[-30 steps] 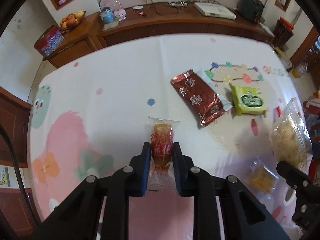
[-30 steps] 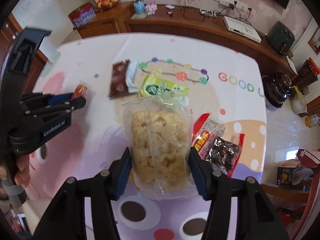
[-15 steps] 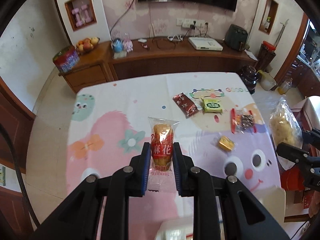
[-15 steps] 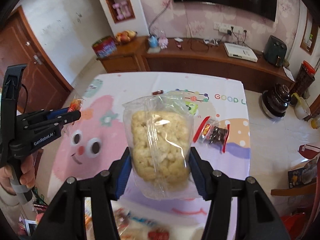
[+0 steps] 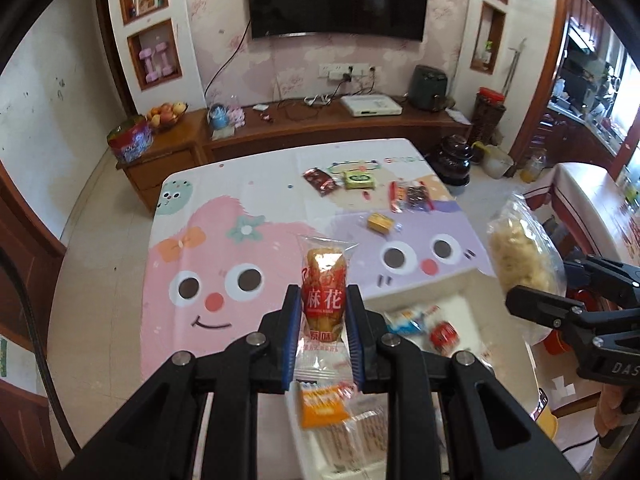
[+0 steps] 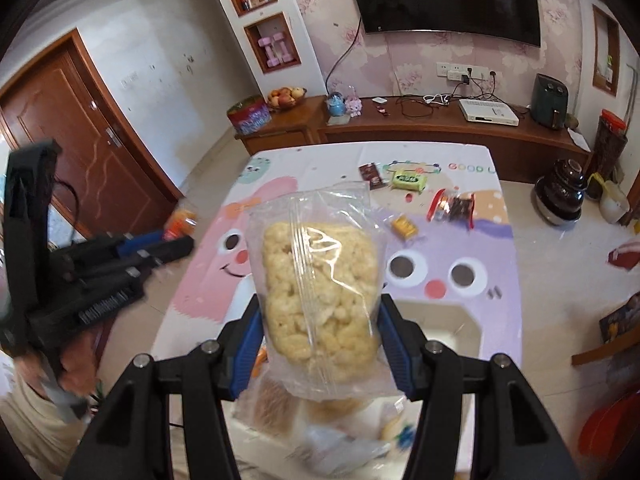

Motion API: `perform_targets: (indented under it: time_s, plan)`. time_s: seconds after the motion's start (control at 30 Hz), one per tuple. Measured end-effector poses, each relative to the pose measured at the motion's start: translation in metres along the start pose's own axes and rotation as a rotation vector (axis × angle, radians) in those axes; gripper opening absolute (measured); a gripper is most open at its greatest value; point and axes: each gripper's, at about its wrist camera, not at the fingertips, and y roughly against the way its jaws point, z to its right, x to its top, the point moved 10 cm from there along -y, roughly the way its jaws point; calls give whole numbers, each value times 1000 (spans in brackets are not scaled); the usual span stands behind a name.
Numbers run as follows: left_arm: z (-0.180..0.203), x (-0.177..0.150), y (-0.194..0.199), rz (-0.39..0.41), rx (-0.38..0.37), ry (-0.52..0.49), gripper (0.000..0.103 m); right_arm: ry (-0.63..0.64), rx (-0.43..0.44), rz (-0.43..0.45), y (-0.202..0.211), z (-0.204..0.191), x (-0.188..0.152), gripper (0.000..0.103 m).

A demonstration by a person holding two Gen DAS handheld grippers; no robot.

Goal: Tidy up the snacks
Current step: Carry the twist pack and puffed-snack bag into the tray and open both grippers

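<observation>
In the left wrist view, the left gripper (image 5: 323,334) was closed narrowly on the red twist-snack packet (image 5: 324,300), its pads pinching the packet's sides low down so the packet stood upright between them, long axis running straight ahead along the fingers and the clear crimped end pointing away. It hung above the near end of the white tray (image 5: 464,292), probably carried there to be dropped in, since other wrapped snacks already lay below and just right of the fingers. Far ahead, on the cartoon tablecloth (image 5: 224,248), a few loose packets remained (a dark red one, a green one, a yellow one). In the right wrist view, the right gripper (image 6: 320,344) stood much wider apart, clamping the clear bag of puffed rice snack (image 6: 320,280) by its two edges; the wide hold suited a bulky, soft bag. The bag stood on end, long axis ahead, sealed top away, above the tray (image 6: 464,320), whose contents showed blurred beneath the fingers.
</observation>
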Motion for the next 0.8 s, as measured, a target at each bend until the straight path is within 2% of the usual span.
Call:
perform_targets:
  time_s: [0.17, 0.37, 0.53, 0.8]
  plan:
    - [25, -48, 0, -26, -43, 42, 20, -33, -17, 33, 12, -8, -29, 56]
    - [33, -88, -22, -71, 49, -9, 20, -43, -42, -35, -6, -5, -65, 56]
    - [36, -103, -38, -137, 36, 0, 20, -56, -90, -82, -24, 7, -87, 56]
    - [36, -110, -49, -177, 38, 5, 22, -60, -131, -118, -38, 16, -99, 56]
